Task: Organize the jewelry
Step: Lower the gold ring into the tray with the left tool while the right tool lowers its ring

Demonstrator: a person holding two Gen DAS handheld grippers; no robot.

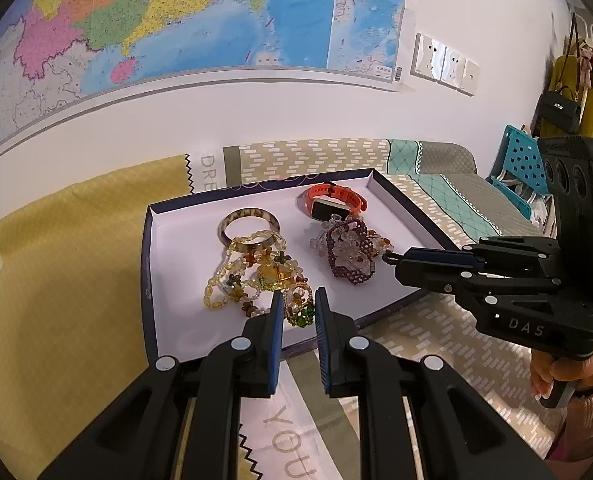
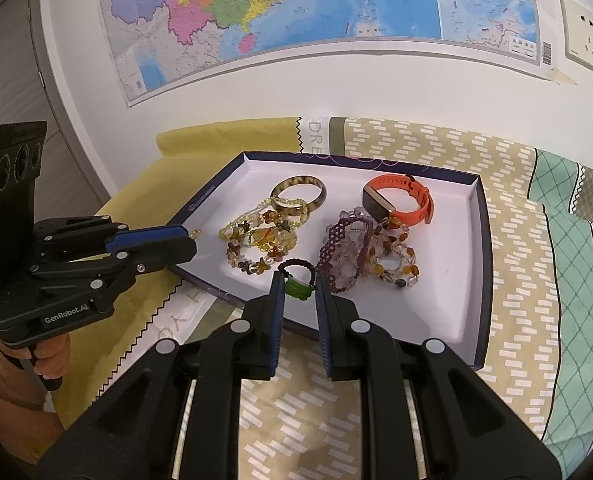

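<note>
Shallow box (image 2: 481,264) on the patterned cloth (image 2: 516,240), holding a bangle (image 2: 317,197), orange watch (image 2: 414,200), yellow bead strands (image 2: 252,240) and purple bead bracelets (image 2: 348,248). My left gripper (image 1: 298,312) pinches a yellow-green beaded piece (image 1: 298,308); my right gripper (image 2: 299,286) pinches a black cord with green pendant (image 2: 296,289), both over the box's near edge.

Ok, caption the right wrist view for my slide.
Right gripper pinches a black cord bracelet with green charm over the jewelry-filled tray.
</note>
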